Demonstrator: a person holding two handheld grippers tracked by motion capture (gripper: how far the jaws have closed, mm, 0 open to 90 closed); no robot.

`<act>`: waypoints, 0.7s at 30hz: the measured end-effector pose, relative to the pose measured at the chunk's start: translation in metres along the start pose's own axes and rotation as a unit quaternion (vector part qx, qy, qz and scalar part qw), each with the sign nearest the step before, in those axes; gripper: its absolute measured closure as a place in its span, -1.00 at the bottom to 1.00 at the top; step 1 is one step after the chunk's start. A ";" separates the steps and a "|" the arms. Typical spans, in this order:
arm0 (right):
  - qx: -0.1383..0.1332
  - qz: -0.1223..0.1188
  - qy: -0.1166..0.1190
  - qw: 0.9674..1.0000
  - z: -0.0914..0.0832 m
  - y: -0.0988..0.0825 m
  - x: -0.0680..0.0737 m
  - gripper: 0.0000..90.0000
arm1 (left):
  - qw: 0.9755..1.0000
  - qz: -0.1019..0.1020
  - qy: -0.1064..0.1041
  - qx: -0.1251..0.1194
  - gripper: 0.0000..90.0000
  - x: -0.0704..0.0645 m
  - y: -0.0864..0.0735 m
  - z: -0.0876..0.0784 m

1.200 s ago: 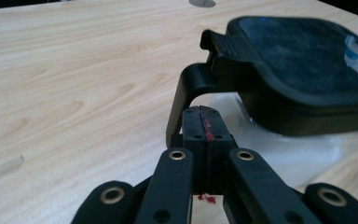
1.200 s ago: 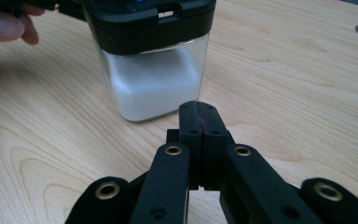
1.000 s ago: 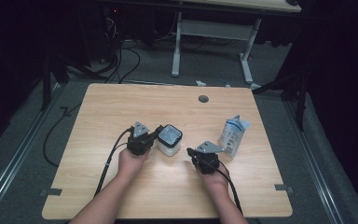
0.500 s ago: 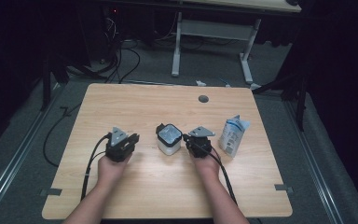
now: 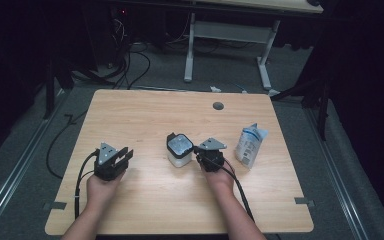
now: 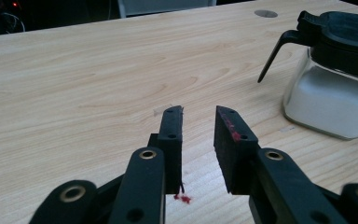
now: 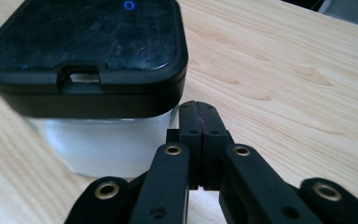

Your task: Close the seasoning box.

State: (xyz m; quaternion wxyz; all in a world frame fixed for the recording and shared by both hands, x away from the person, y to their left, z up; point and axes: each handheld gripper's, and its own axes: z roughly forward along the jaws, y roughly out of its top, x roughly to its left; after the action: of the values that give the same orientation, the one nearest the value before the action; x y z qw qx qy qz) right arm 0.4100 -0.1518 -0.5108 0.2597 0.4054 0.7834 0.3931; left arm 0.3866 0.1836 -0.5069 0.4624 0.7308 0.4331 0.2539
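Since half a second ago the left gripper (image 5: 121,154) has slid nearer the bench (image 5: 145,115) edge, jaws a little apart, empty. The right gripper (image 7: 199,108) has closed in on the lidded jar (image 5: 179,149), jaws pressed together beside its clear wall. Farther right stands a carton (image 5: 250,145)

A person's forearms reach in over a pale wooden worktop (image 5: 145,115), each hand holding a black tool. The left tool (image 5: 113,161) sits near the worktop's left edge, well apart from a clear container with a black lid (image 5: 179,149) at the centre. The right tool (image 5: 210,155) rests just beside that container, on its right. A white and blue carton (image 5: 250,144) stands farther right. Cables (image 5: 130,60) trail across the grey floor beyond, beside a second table's white legs (image 5: 190,45).
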 end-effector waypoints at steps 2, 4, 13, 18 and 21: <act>0.000 -0.002 0.003 1.000 -0.002 -0.001 0.004 1.00 | 1.000 0.001 -0.001 0.002 0.59 -0.001 -0.002 -0.001; -0.005 -0.007 0.004 1.000 -0.004 -0.001 0.008 1.00 | 1.000 0.001 0.001 0.001 0.58 0.000 -0.003 -0.001; -0.009 -0.003 0.012 1.000 -0.013 -0.008 0.017 1.00 | 1.000 -0.004 0.007 0.006 0.54 0.007 -0.010 -0.005; -0.013 -0.004 0.015 1.000 -0.017 -0.010 0.022 1.00 | 1.000 -0.004 0.006 0.005 0.54 0.007 -0.010 -0.006; -0.015 -0.007 0.016 1.000 -0.019 -0.011 0.025 1.00 | 1.000 -0.004 0.007 0.003 0.54 0.006 -0.011 -0.007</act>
State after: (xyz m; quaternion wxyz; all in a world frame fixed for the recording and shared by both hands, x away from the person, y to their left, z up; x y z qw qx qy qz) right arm 0.3785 -0.1427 -0.5114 0.2556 0.3894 0.7846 0.4091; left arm 0.3803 0.1944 -0.5136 0.4580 0.7290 0.4399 0.2556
